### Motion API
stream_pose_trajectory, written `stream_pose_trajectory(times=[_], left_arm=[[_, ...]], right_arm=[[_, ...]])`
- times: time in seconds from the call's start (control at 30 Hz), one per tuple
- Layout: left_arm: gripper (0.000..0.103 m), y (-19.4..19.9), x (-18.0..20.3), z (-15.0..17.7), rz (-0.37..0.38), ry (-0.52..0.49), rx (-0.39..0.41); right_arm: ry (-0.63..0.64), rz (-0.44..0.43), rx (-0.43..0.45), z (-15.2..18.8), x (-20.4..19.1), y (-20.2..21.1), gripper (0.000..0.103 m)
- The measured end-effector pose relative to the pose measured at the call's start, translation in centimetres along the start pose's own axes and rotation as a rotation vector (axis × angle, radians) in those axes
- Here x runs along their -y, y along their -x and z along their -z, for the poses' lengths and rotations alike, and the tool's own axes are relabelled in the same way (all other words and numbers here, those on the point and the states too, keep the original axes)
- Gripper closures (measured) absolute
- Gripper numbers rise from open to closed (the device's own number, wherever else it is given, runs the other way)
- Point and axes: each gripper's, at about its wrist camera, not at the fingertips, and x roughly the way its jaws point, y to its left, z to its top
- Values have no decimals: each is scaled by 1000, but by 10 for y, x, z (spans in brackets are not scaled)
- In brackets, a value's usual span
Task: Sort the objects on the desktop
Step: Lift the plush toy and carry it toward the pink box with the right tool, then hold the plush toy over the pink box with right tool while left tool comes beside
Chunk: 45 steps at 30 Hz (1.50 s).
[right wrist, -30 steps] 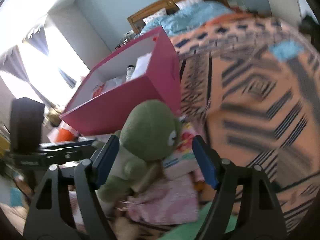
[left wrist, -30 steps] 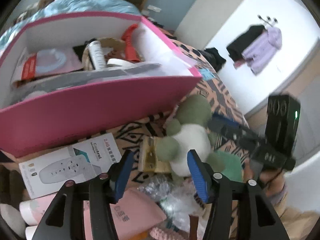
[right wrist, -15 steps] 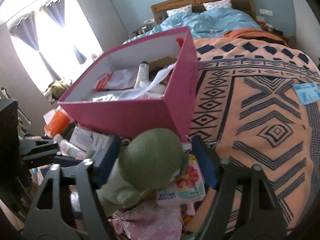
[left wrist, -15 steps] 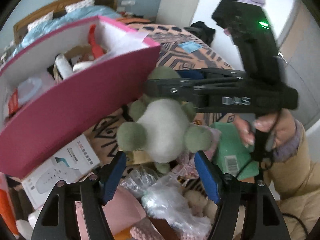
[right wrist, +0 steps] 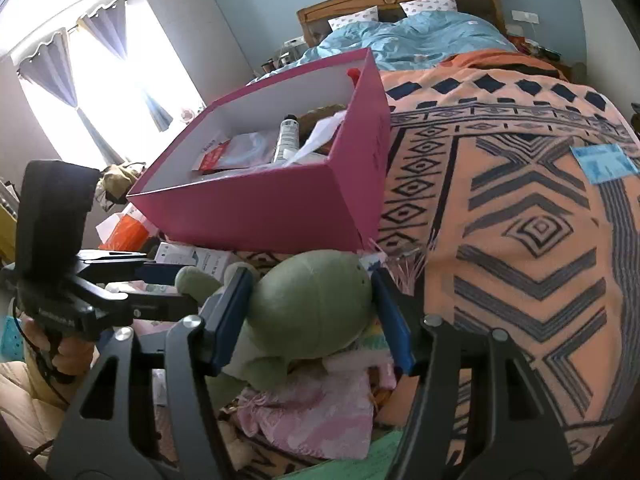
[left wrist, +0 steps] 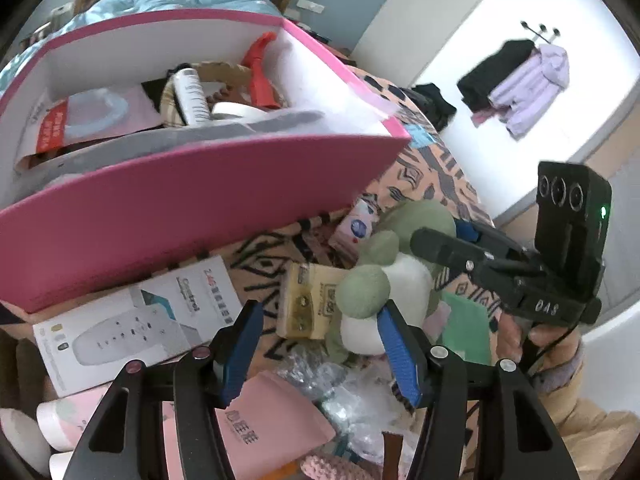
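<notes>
The right gripper (right wrist: 310, 316) has the plush (right wrist: 308, 312) between its jaws: both blue pads press on the sides of the round green head, so it reads as clamped on the toy rather than merely around it. A grip across the head is sensible, since that is the firmest and widest part and the soft body can hang free. The plush sits at the near edge of the clutter on the patterned bedspread (right wrist: 520, 208), just in front of the pink box's (right wrist: 256, 208) near right corner, over a pink pouch (right wrist: 316, 416) and other small packets.

In the left view the plush (left wrist: 384, 288) shows its white belly and green limbs turned toward that camera. Its long axis seems to run from the head, far and right, down to the feet, near and left, tilted rather than upright; the face is not visible.

The left gripper (left wrist: 320, 352) hangs with its jaws apart and nothing between them, above a tan packet (left wrist: 308, 308) and beside a white carton (left wrist: 132, 320). It is probably waiting while the toy goes toward the box, which already holds a bottle (left wrist: 194, 96) and other items.
</notes>
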Motion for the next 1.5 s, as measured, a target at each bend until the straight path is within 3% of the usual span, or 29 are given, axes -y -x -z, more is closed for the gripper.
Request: stream_pose_trajectory(times=[0.17,0.4,0.47,0.53,0.9,1.03,1.23,1.5], left_arm=[[41,-2,10,4,26,-67,-31],[41,-16,29,13,7,-136,-80],[48,-17,27,12,23,-116,-85],[67,-15,23,10,55,-94,-87],[68,7,-13,-4,57,42,-12],[67,10,-25,-8,40,82,6],[47,20,-19,1,-3,-2,43],[44,12,-12,12,-39,-84,1]], right_arm=[[-26,-19,-4,5,7,5,39],[4,-22,-20,9,6,10,39],[1,-17,-16,11,5,12,39],[-11,-2,-2,14,4,14,39],[-133,-95,-14,17,-5,6,38],[-149,-89,-32,14,-8,-8,36],[29,78,27,16,-20,-2,20],[237,156,57,28,-36,2,20]])
